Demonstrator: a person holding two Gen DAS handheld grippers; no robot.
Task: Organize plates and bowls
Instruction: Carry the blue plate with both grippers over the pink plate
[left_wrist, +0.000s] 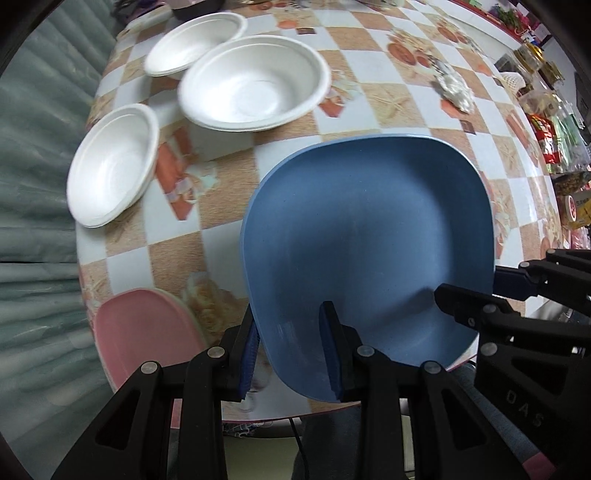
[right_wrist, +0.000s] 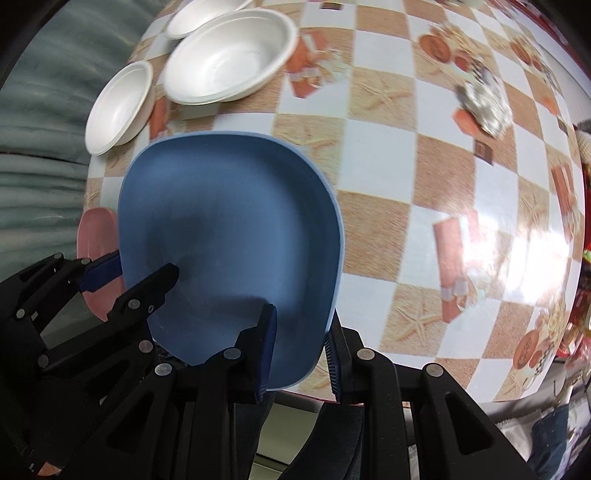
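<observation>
A blue squarish plate (left_wrist: 369, 236) is held over the table's near edge; it also shows in the right wrist view (right_wrist: 229, 229). My left gripper (left_wrist: 291, 350) is shut on its near left rim, one finger inside, one under. My right gripper (right_wrist: 301, 350) is shut on its near right rim and shows in the left wrist view (left_wrist: 476, 291). A pink plate (left_wrist: 144, 332) lies at the near left corner, partly behind the blue plate in the right wrist view (right_wrist: 94, 236). Three white bowls (left_wrist: 255, 85) (left_wrist: 110, 170) (left_wrist: 195, 40) stand at the far left.
The table (right_wrist: 406, 177) has a checkered orange and white cloth. A crumpled foil object (left_wrist: 456, 90) lies toward the back right. Packets and jars (left_wrist: 546, 136) crowd the right edge. A grey-green curtain (left_wrist: 33, 184) hangs left of the table.
</observation>
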